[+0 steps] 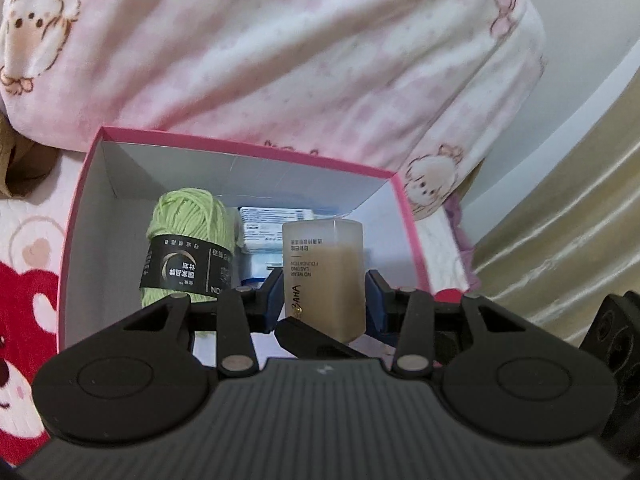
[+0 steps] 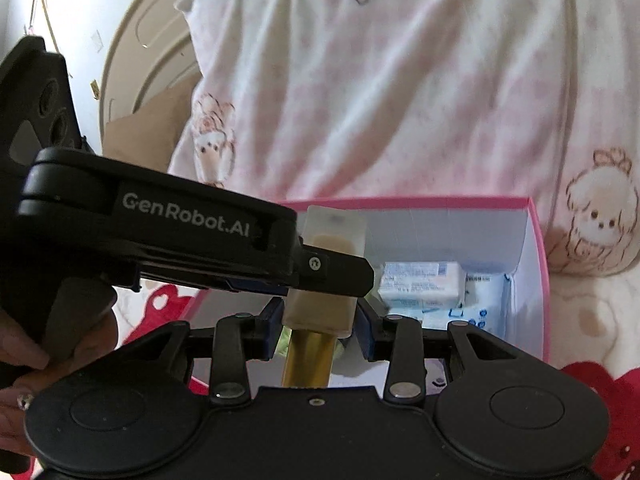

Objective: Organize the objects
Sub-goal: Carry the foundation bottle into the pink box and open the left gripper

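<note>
Behind everything lies the pink-and-white printed bedding (image 1: 280, 48), bulky and soft, filling the far half of both views. In front of it sits your pink box (image 1: 240, 146), open-topped with white inner walls, resting on a patterned cover with red hearts (image 1: 24, 304).

Some of the sorting looks done already. Inside the box, the green yarn ball (image 1: 188, 236) with its black band stands on the left, and pale blue-and-white packets (image 2: 420, 284) lie against the far wall on the right.

What you are working on is the foundation bottle (image 1: 324, 276), a frosted square bottle of beige liquid with a gold cap (image 2: 308, 356) at its near end. It hangs over the box interior, just right of the yarn, and I judge it not yet set down.

Both tools meet on it. Your left gripper (image 1: 322, 300) has its blue-padded fingers either side of the bottle body; the left pad looks to be touching, the right shows a thin gap, so I cannot tell whether it truly clamps. Your right gripper (image 2: 320, 320) straddles the bottle's lower end with small gaps at both pads, so its jaws look apart.

What seems left: settle the bottle in the free space between yarn and packets, then let go. Whether more items wait outside the box cannot be seen.
</note>
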Motion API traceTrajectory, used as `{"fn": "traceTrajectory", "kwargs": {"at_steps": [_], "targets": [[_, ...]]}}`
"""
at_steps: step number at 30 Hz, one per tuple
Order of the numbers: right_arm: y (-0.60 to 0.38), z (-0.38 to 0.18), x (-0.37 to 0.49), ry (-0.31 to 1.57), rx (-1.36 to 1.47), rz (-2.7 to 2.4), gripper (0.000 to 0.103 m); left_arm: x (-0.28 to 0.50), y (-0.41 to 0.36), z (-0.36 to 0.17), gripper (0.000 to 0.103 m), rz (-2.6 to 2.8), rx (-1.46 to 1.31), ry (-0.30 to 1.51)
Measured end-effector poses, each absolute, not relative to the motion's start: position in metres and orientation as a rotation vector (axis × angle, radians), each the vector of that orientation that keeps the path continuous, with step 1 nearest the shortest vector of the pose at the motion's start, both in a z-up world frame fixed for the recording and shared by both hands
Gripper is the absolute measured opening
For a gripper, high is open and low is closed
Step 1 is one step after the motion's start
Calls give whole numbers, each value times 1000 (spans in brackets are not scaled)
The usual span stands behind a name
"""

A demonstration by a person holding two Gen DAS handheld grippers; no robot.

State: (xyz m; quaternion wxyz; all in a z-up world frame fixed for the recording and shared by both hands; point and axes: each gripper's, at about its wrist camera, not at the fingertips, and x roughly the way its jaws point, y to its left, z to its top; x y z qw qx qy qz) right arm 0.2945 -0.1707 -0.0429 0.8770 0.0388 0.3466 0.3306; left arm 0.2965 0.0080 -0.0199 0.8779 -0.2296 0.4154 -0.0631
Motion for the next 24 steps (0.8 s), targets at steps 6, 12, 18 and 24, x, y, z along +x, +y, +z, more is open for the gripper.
{"fn": "traceTrajectory", "kwargs": {"at_steps": [6,12,18,24], "targets": [[-161,-71,303,747,75,671,43,311,12,-45,42,-113,-449,880],[-155,-96,314,821,87,644,43,322,17,-73,42,-111,-453,934],[-151,-119,323,921,141,640,42,325,17,-95,42,-82,-437,995],[-144,-119,320,953,103,612,44,323,20,-107,44,-23,-507,1000]]}}
